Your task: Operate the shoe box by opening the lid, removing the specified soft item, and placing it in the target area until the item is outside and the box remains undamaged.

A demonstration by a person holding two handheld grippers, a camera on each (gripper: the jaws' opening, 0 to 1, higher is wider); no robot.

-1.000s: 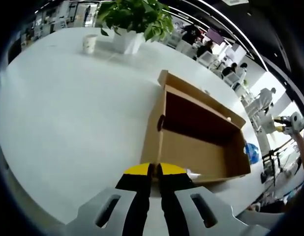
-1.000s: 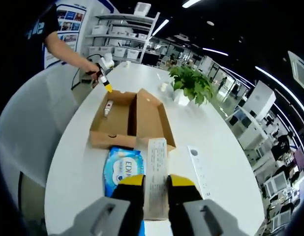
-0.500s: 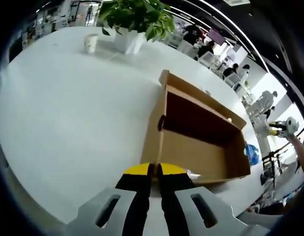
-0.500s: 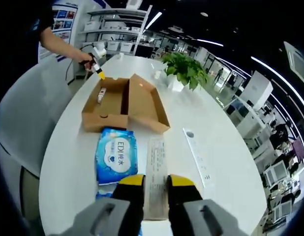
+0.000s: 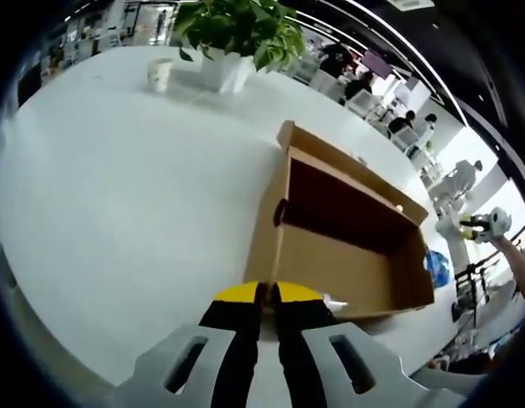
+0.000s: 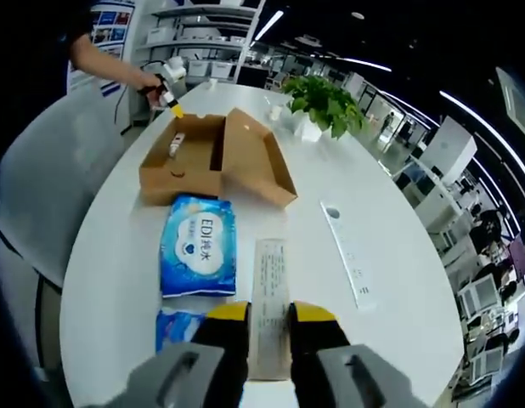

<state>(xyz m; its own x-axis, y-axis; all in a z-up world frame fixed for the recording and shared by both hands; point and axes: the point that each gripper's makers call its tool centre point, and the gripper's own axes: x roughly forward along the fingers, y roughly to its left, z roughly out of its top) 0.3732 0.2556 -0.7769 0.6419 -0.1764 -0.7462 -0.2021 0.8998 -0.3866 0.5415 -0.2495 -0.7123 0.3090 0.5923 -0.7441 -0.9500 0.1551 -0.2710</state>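
Right gripper view shows that we have drawn back from the shoe box [image 6: 216, 161]: the table [image 6: 373, 246] now spreads wider before us, and the blue wipes pack [image 6: 197, 257] lies flat on it just beside the open box, fully outside. Our right gripper [image 6: 267, 319] stands parted around a paper strip [image 6: 269, 297], though we cannot tell if it pinches it. Our left gripper [image 5: 267, 297] stays clenched at the box's near wall, steadying the undamaged cardboard. We judge the removal done.
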